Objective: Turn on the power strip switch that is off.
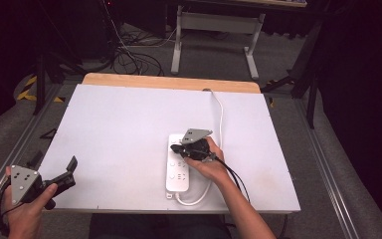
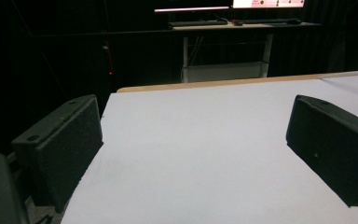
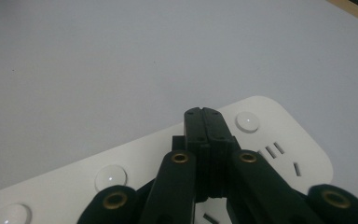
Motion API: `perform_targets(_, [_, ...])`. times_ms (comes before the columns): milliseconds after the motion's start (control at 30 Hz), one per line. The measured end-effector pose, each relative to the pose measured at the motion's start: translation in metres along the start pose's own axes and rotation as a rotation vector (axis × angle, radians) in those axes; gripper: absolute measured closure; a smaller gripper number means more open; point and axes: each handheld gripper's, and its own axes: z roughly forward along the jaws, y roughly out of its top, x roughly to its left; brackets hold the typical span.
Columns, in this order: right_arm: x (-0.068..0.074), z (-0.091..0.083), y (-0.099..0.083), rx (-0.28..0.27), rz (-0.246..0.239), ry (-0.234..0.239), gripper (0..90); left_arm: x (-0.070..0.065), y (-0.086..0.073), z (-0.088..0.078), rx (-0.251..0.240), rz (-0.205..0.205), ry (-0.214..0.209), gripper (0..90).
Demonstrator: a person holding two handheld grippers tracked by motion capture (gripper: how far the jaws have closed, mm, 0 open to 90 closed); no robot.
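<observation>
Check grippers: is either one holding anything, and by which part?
Nothing held. Left gripper is open over bare white table; right gripper is shut with nothing between the jaws, over the power strip.

High view looks down on the white table (image 1: 119,129); gripper views skim it close

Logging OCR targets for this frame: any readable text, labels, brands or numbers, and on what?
None readable.
Power strip: no print legible, just sockets and round buttons.
Monitors behind the table: glowing, content too blurred to read.
Left gripper and right gripper: no markings.
</observation>
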Motion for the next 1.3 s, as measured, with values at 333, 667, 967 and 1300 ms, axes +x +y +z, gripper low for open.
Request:
perform_targets(333, [0.000,0.000,0.000,0.010,0.011,0.001,90.0,0.000,0.000,0.000,0.003,0.009,0.001,4.2])
perform_targets(667, [0.001,0.000,0.001,0.017,0.006,-0.005,90.0,-0.001,0.000,0.001,0.003,0.003,-0.001,4.2])
perform_targets(967, [0.004,0.001,0.003,0.036,0.001,-0.024,90.0,-0.001,0.000,0.000,0.006,0.011,0.000,4.2])
perform_targets(1300, [0.011,0.004,0.008,0.078,-0.013,-0.067,90.0,-0.001,0.000,0.001,0.006,0.008,0.001,4.2])
